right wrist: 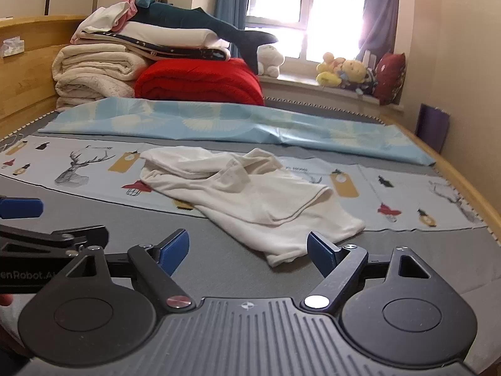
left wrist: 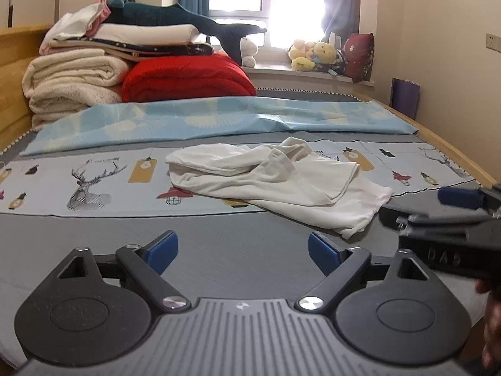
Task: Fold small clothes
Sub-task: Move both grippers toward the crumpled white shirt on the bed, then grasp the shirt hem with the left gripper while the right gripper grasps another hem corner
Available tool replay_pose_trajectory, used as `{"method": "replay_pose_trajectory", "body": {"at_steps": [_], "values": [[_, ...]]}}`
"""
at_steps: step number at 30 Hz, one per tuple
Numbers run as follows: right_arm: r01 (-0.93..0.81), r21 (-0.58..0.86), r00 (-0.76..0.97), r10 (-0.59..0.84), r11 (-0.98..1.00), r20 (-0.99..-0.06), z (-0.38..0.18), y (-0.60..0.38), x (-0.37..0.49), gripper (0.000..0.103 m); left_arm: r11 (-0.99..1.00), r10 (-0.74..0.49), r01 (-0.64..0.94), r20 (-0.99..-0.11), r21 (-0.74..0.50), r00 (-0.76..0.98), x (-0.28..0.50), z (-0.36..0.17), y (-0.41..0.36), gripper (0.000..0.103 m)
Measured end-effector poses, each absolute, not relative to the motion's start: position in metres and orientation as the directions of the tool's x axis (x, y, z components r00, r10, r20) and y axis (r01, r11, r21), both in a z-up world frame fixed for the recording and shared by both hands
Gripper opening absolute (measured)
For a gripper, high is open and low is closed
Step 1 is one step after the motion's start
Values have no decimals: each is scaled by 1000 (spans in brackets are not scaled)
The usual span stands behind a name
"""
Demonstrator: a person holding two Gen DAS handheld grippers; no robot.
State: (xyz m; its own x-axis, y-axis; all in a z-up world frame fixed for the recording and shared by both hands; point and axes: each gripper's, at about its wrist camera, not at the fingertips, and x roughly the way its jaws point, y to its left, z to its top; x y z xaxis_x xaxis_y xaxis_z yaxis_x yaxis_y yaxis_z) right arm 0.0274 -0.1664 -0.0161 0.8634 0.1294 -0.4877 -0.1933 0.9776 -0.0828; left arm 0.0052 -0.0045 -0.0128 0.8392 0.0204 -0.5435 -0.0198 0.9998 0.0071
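A crumpled white garment [left wrist: 275, 178] lies on the bed, partly on a printed cloth [left wrist: 94, 181] and partly on the grey mat. In the right wrist view the same white garment [right wrist: 250, 197] has its nearest corner just ahead of the blue pads. My left gripper [left wrist: 242, 252] hovers open over bare grey mat, short of the garment, nothing between its fingers. My right gripper [right wrist: 249, 250] is open too, with the garment's hem close in front of it but not touched. The right gripper's body [left wrist: 451, 219] shows at the right edge of the left wrist view.
Folded blankets, a red quilt [left wrist: 188, 78] and a dark plush shark [left wrist: 175, 15] are stacked at the bed's far left. A light blue sheet [left wrist: 219, 119] lies across the middle. Wooden bed frame [right wrist: 463, 169] runs along the right. Plush toys [right wrist: 347, 72] sit on the windowsill.
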Motion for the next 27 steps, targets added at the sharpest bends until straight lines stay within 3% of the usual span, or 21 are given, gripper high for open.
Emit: {"method": "replay_pose_trajectory", "body": {"at_steps": [2, 5, 7, 8, 13, 20, 24, 27], "values": [[-171, -70, 865, 116, 983, -488, -13, -169, 30, 84, 1000, 14, -11, -540, 8, 842, 4, -13, -3, 86], [-147, -64, 863, 97, 987, -496, -8, -174, 34, 84, 1000, 1, 2, -541, 5, 841, 4, -12, -2, 71], [-97, -18, 879, 77, 995, -471, -3, -185, 39, 84, 1000, -29, 20, -564, -23, 825, 12, -8, 0, 51], [-86, 4, 882, 77, 996, -466, -2, -190, 42, 84, 999, -46, 38, -572, -26, 819, 17, -6, -1, 46], [-54, 53, 867, 73, 997, -493, 3, -207, 49, 73, 989, -87, 139, -585, 45, 806, 65, -1, -21, 23], [-7, 105, 859, 59, 995, -508, 4, -244, 57, 55, 975, -72, 184, -602, 125, 796, 167, -33, -51, 21], [17, 96, 844, 37, 995, -535, -1, -264, 63, 39, 991, -46, 117, -638, 70, 769, 232, -57, -52, 21], [41, 88, 854, 11, 995, -520, -1, -276, 65, 38, 999, -32, 50, -656, 9, 754, 277, -76, -49, 23]]}}
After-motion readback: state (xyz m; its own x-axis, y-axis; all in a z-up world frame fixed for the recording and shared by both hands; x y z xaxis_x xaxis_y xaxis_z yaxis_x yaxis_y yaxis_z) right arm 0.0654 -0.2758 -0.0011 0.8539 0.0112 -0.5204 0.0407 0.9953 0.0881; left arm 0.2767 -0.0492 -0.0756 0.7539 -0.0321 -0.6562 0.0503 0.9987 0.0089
